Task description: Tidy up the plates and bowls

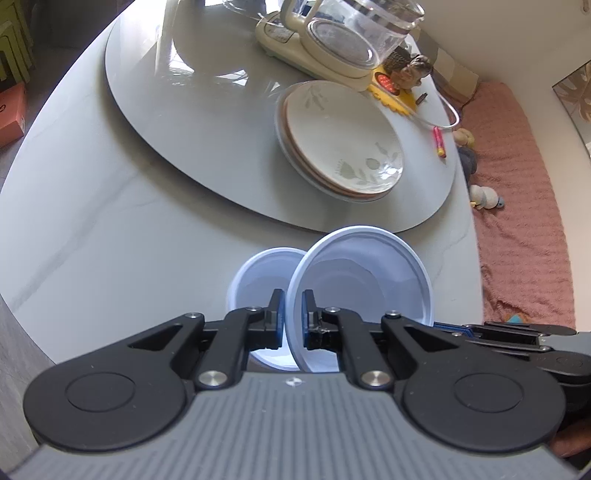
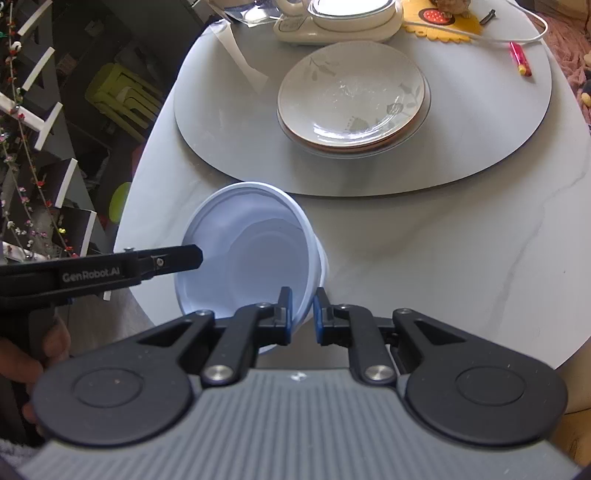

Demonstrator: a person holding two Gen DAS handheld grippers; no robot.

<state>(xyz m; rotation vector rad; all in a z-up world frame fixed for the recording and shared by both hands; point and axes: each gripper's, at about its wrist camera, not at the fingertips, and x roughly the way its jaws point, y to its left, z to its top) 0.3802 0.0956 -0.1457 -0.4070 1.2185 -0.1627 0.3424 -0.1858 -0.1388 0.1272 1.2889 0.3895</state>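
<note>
Both tools have their jaws drawn narrow on the rims of white bowls: my left gripper (image 1: pixel 293 317) pinches the edge of the tilted bowl (image 1: pixel 364 273), and my right gripper (image 2: pixel 303 317) pinches the wall of what looks, from its side, like two or more bowls nested together (image 2: pixel 255 258). In the right view the left gripper (image 2: pixel 192 256) reaches across from the left to the far side of that same rim. I cannot tell for sure whether the second bowl (image 1: pixel 258 273), just left of and behind the tilted one in the left view, is resting on the table or held up.

Working from big to small: the table (image 1: pixel 110 229) spreads ahead of both tools, the round grey mat (image 2: pixel 229 147) lies farther forward on it, and the stack of plates (image 2: pixel 351 96) sits on the mat straight ahead, already gathered. Beyond it stands the kettle base (image 2: pixel 332 22), with a red pen (image 2: pixel 521 63) off to the forward right.

I judge the bowls are mid-nesting. The risks: a thin rim grip on a steeply tilted bowl could slip and drop it; two grippers pulling on one rim unevenly could twist it free; and the bowls hang near the table's edge on my side.
</note>
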